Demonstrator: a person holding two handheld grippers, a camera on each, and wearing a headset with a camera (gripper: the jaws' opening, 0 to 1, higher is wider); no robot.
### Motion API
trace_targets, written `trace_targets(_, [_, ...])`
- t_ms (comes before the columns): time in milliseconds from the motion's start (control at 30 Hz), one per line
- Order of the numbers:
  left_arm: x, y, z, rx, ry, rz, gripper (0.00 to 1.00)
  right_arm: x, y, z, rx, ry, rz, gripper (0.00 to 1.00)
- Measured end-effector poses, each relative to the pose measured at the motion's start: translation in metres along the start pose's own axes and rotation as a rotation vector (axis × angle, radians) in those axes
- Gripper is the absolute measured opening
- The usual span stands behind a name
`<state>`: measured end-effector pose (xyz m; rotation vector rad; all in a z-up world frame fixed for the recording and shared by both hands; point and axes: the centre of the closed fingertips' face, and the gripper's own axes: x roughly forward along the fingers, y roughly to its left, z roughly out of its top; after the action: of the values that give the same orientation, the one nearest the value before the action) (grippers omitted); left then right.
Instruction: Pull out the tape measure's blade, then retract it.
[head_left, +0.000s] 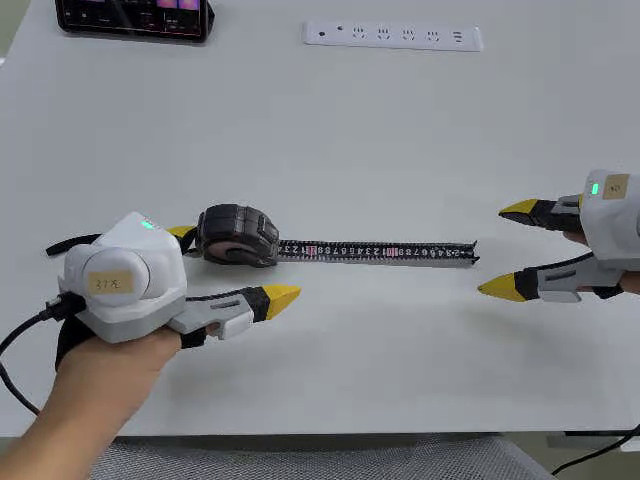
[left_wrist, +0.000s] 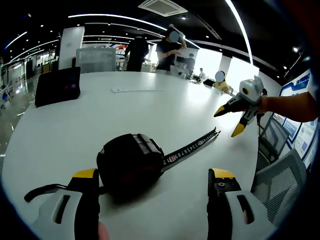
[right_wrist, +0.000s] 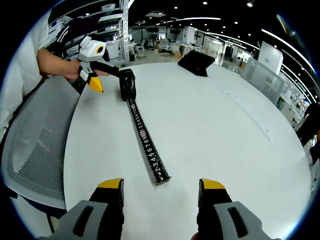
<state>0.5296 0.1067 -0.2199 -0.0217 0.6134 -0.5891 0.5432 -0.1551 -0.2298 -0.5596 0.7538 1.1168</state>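
Note:
A black tape measure case (head_left: 238, 236) lies on the white table (head_left: 330, 130). Its blade (head_left: 380, 251) is drawn out to the right and lies flat, ending in a hook (head_left: 472, 252). My left gripper (head_left: 232, 265) is open and straddles the case without touching it. In the left gripper view the case (left_wrist: 131, 162) sits between the yellow-tipped fingers (left_wrist: 85, 174), closer to the left one. My right gripper (head_left: 507, 249) is open just beyond the hook. In the right gripper view the hook (right_wrist: 162, 180) lies just ahead of the open right gripper (right_wrist: 161, 185).
A white power strip (head_left: 392, 36) and a dark tablet (head_left: 135, 17) lie at the far side. The case's black strap (head_left: 70, 245) trails left. A grey mesh chair (head_left: 300, 460) stands under the near edge. People stand far behind the table (left_wrist: 150, 50).

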Motion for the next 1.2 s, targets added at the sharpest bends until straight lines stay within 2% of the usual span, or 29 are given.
trace_targets(367, [0.009, 0.005, 0.004, -0.047, -0.017, 0.115, 0.84, 0.002, -0.004, 0.000, -0.045, 0.015, 0.035, 0.47])
trace_targets(767, [0.017, 0.015, 0.006, -0.092, -0.026, 0.203, 0.80, 0.009, -0.003, -0.002, -0.085, 0.034, 0.088, 0.35])
trace_targets(933, [0.019, 0.018, 0.006, -0.106, -0.029, 0.241, 0.79, 0.013, -0.003, -0.004, -0.091, 0.042, 0.101, 0.34])
trace_targets(1200, [0.021, 0.026, 0.005, -0.124, -0.027, 0.299, 0.72, 0.018, -0.005, -0.003, -0.103, 0.048, 0.110, 0.32])
